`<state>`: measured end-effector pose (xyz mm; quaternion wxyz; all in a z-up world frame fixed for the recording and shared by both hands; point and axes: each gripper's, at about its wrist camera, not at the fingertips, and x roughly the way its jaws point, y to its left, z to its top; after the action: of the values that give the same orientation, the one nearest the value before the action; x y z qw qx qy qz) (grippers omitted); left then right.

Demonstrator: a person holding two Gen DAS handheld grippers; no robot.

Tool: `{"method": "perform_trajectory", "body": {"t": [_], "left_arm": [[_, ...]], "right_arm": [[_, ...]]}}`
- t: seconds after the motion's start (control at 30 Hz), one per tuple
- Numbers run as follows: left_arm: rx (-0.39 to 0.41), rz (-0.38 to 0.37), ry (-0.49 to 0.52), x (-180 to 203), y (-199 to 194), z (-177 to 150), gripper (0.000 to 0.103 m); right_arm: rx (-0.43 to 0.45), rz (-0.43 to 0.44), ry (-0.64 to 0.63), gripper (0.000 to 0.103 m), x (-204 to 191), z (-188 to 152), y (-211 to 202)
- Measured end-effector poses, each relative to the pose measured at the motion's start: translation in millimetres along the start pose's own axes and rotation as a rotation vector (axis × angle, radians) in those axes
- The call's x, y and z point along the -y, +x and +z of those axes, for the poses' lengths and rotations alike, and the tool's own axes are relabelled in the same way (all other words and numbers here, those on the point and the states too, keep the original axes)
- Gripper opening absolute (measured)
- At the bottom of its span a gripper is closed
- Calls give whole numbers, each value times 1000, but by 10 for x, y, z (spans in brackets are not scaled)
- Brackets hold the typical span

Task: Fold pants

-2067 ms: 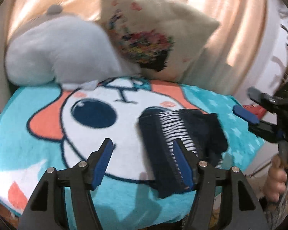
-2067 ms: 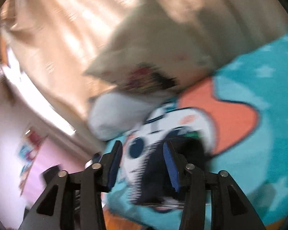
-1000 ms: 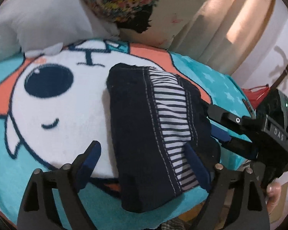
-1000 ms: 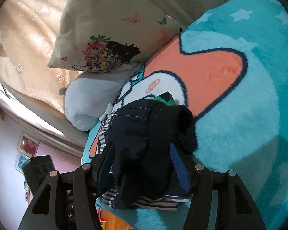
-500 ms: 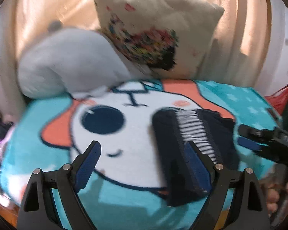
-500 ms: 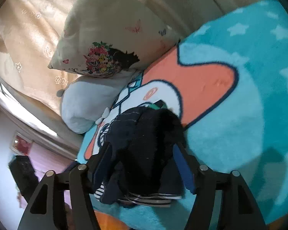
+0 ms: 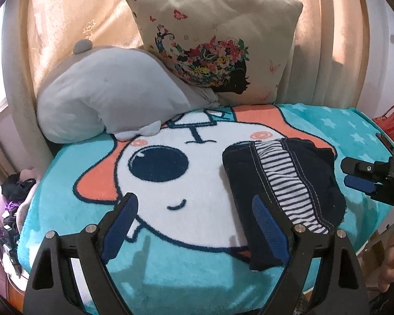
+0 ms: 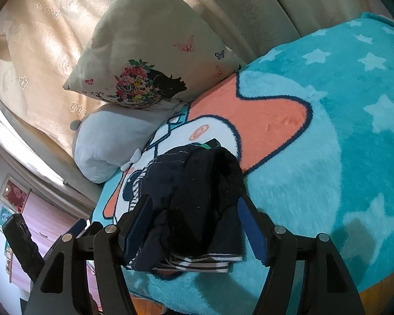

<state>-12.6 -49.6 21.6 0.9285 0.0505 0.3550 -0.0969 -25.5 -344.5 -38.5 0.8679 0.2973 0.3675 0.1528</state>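
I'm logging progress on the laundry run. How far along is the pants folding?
Mostly done: the pants lie as a compact folded bundle on the blanket, striped lining showing. Nothing is in hand: the left gripper and right gripper are both open and grip no cloth. What may be left is tidying the rumpled far end.

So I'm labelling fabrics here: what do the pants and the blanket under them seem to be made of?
The pants look like dark navy denim or heavy cotton twill, matte, with pale contrast stitching; the striped panel looks like a thin knit lining. The blanket looks like plush fleece: fuzzy short pile with soft, blurred print edges. Fibre content can't be told.
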Motion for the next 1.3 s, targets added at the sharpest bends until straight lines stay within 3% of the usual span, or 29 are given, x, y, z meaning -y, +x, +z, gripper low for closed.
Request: {"method": "perform_trajectory", "body": {"t": [0.53, 0.6, 0.7, 0.83, 1.07, 1.3], "left_arm": [[-91, -32, -28, -37, 227, -55, 88], [-116, -77, -51, -77, 283, -33, 88], [-166, -220, -145, -229, 410, 21, 88], [-239, -349, -239, -326, 642, 58, 88], [-295, -468, -264, -179, 920, 105, 89], [-268, -457, -219, -73, 1006, 197, 89]], "right_arm": [[1, -19, 4, 73, 68, 1, 22], [2, -20, 2, 74, 86, 9, 24], [-10, 5, -5, 78, 117, 18, 38], [-41, 35, -19, 81, 136, 14, 105], [-91, 17, -10, 83, 212, 66, 307], [-118, 52, 3, 86, 204, 181, 485]]}}
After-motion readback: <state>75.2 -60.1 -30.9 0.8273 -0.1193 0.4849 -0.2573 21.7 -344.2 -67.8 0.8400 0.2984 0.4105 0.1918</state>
